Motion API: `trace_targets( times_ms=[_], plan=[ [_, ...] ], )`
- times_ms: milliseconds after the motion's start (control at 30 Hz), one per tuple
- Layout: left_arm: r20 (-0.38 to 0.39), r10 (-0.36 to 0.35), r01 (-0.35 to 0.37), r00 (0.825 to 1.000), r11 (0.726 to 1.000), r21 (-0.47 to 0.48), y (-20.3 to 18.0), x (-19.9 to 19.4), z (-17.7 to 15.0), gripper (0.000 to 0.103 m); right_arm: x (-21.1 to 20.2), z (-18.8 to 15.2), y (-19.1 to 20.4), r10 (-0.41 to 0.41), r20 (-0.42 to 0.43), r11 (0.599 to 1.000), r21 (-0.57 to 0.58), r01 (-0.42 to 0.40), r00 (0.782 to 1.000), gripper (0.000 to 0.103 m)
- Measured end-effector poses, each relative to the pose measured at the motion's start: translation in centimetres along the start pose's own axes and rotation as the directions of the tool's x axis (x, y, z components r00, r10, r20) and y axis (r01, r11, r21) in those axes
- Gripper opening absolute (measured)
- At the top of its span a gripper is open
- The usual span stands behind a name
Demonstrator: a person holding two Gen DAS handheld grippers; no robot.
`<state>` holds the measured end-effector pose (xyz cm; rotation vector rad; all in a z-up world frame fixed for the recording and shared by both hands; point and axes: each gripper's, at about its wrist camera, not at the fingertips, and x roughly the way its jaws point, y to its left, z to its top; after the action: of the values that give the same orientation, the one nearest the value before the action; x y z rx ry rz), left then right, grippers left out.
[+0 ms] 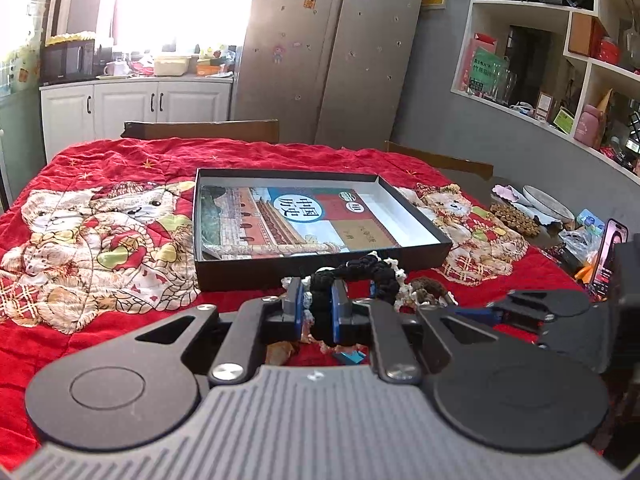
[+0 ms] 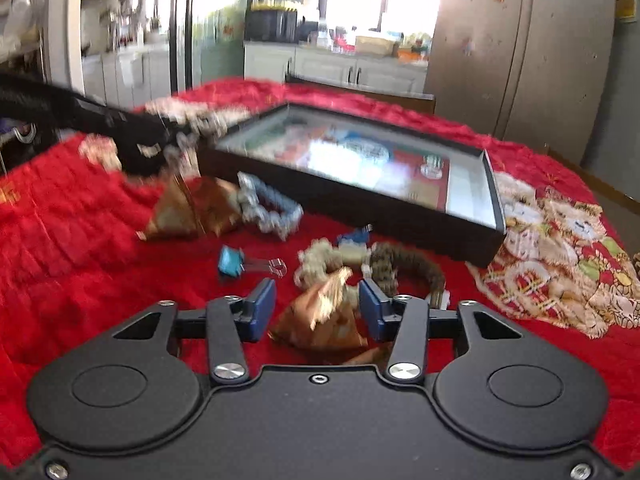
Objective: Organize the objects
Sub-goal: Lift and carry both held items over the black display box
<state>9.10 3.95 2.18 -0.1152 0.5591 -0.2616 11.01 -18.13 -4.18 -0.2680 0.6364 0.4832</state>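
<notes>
My left gripper (image 1: 316,304) is shut on a black braided bracelet (image 1: 360,270) and holds it just in front of the black shallow box (image 1: 320,274), which has a history book (image 1: 296,216) lying in it. In the right wrist view the left gripper (image 2: 160,140) shows blurred at the upper left, near the box (image 2: 400,216). My right gripper (image 2: 318,304) is open around a brown-gold pyramid packet (image 2: 320,320) on the red cloth. Another pyramid packet (image 2: 188,212), a grey-blue bracelet (image 2: 272,212), a brown bracelet (image 2: 408,268), a beige bracelet (image 2: 320,260) and a blue binder clip (image 2: 232,264) lie nearby.
The table is covered by a red quilt with bear pictures (image 1: 92,232). Plates, snacks and a standing phone (image 1: 608,256) are at the right edge. Chair backs (image 1: 200,130) stand behind the table. A fridge and shelves are farther back.
</notes>
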Motion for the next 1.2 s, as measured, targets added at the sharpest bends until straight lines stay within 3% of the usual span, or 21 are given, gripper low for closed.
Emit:
trace_targets(
  times_ms=[67,200,433,633,900,1200],
  plan=[
    [-0.004,-0.004,0.004,1.0,1.0,0.001,0.0,0.2,-0.1,0.016,0.8,-0.2,-0.2,0.008,-0.026,1.0,-0.004,-0.008,1.0,0.033],
    [-0.008,-0.001,0.001,1.0,1.0,-0.001,0.2,0.5,-0.2,0.016,1.2,-0.1,-0.6,0.042,-0.026,0.999,0.017,-0.042,0.999,0.028],
    [-0.017,0.007,-0.008,1.0,1.0,-0.017,0.8,1.6,0.4,0.016,-0.7,2.1,-0.8,0.066,0.057,0.998,0.005,-0.066,0.996,0.027],
    [-0.004,0.039,-0.039,0.999,0.999,-0.009,1.2,3.7,2.5,0.016,-0.2,5.5,-2.5,0.02,0.116,0.999,0.026,-0.023,0.993,0.028],
    [0.04,0.123,-0.124,0.992,0.992,0.018,1.5,8.5,6.6,0.016,4.3,9.9,-5.4,-0.042,0.134,0.997,0.066,0.033,0.99,0.028],
    [0.018,0.187,-0.187,0.982,0.982,-0.009,2.7,14.6,9.2,0.017,10.2,13.6,-8.5,-0.079,0.132,0.988,0.141,0.06,0.988,0.028]
  ],
)
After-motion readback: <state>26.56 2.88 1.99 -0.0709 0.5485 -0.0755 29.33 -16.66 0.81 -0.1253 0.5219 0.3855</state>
